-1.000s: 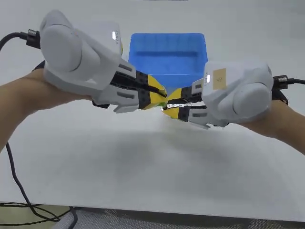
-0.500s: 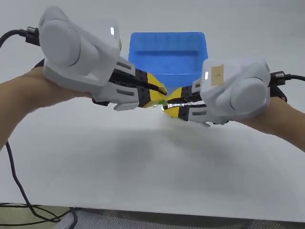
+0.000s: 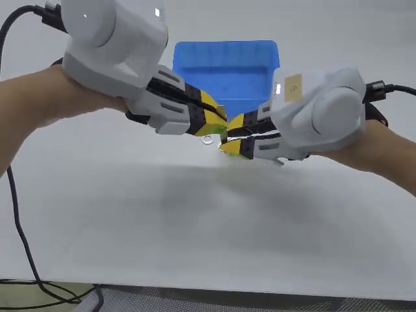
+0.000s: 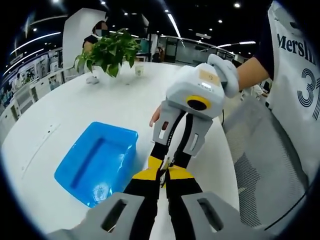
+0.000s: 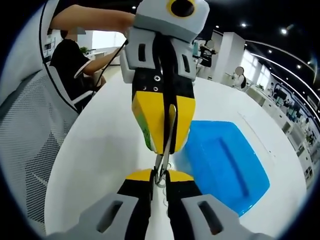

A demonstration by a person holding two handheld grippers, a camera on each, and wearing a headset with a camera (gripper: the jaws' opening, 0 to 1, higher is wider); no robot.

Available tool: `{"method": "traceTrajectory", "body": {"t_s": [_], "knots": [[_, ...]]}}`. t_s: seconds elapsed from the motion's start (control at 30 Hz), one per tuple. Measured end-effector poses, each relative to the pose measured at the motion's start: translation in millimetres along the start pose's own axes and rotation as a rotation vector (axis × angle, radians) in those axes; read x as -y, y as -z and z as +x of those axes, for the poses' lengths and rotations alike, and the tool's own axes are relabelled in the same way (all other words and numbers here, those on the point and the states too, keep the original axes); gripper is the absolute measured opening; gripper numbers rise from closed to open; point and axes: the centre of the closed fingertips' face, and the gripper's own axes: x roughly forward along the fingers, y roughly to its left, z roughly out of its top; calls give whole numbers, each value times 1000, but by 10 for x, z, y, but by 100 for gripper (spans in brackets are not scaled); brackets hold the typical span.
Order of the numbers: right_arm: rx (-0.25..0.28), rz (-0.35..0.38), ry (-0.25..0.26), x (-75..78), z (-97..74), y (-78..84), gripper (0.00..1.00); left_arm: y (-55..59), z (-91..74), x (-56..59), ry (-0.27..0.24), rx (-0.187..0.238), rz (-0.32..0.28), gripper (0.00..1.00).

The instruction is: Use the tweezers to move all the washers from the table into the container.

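A blue container [image 3: 226, 71] stands at the back of the white table [image 3: 195, 221]. In front of it my two grippers meet tip to tip, just above the table. The left gripper [image 3: 220, 122] comes in from the upper left, the right gripper [image 3: 229, 143] from the right. Thin metal tweezers [image 5: 167, 130] run between both pairs of yellow jaws, and both grippers are shut on them. One small washer [image 3: 207, 139] lies on the table just below the jaw tips. In the left gripper view the container [image 4: 95, 165] lies left of the jaws; in the right gripper view, the container [image 5: 225, 160] lies to their right.
A black cable [image 3: 19, 227] hangs over the table's near left edge. A potted plant [image 4: 111, 50] stands far across the table. A mesh chair [image 5: 30, 150] and a seated person [image 5: 70, 60] are beyond the table edge.
The left gripper has lifted and tilted more steeply down. The jaw tips have shifted slightly, and the washer now shows below them. Both grippers stay shut on the tweezers.
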Motion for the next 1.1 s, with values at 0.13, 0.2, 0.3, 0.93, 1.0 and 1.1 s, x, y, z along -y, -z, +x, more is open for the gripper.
{"method": "traceTrajectory", "body": {"t_s": [0.13, 0.2, 0.3, 0.93, 1.0, 1.1], "knots": [[-1, 7, -3, -11, 7, -2, 9, 14, -8, 33, 6, -2, -7, 8], [-2, -3, 4, -20, 15, -9, 9, 29, -22, 21, 4, -4, -8, 8], [5, 2, 10, -17, 16, -11, 9, 34, -29, 14, -2, 2, -18, 8], [27, -55, 12, -45, -112, -203, 9, -102, -191, 91, -18, -2, 69, 7], [40, -55, 27, -8, -148, -243, 9, -155, -229, 102, -26, 3, 83, 7], [59, -48, 52, 44, -210, -302, 9, -204, -257, 74, -36, 13, 98, 7]]}}
